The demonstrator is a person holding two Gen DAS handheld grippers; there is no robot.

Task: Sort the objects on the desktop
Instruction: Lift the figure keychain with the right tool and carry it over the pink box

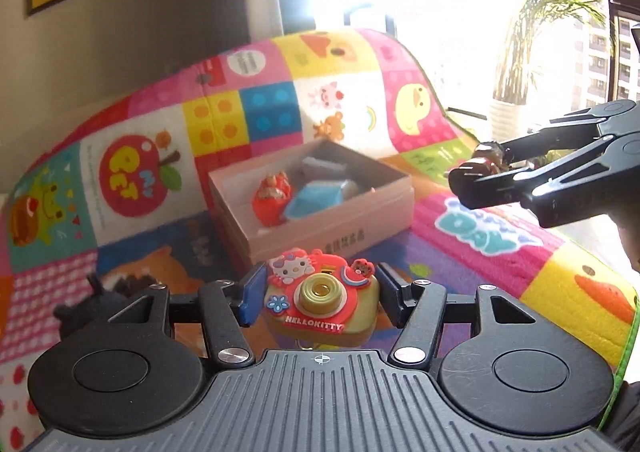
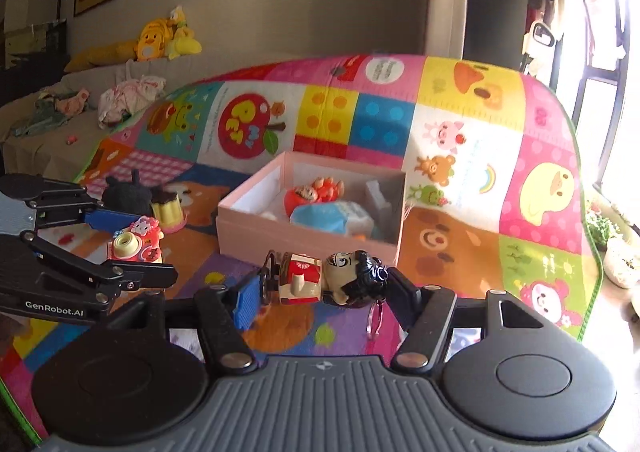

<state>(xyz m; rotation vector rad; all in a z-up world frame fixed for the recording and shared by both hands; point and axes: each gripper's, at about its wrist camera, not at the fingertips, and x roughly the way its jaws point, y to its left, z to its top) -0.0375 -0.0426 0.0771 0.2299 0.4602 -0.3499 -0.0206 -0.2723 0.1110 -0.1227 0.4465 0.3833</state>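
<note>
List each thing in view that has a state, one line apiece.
Left gripper: jaws shut on the toy camera.
Right gripper: jaws shut on the doll keychain.
Toy camera: held off the mat, lens facing the left wrist view.
Doll keychain: held sideways, ring dangling.
Pink box: open, toys inside.
Pudding toy: upright on the mat.
</note>
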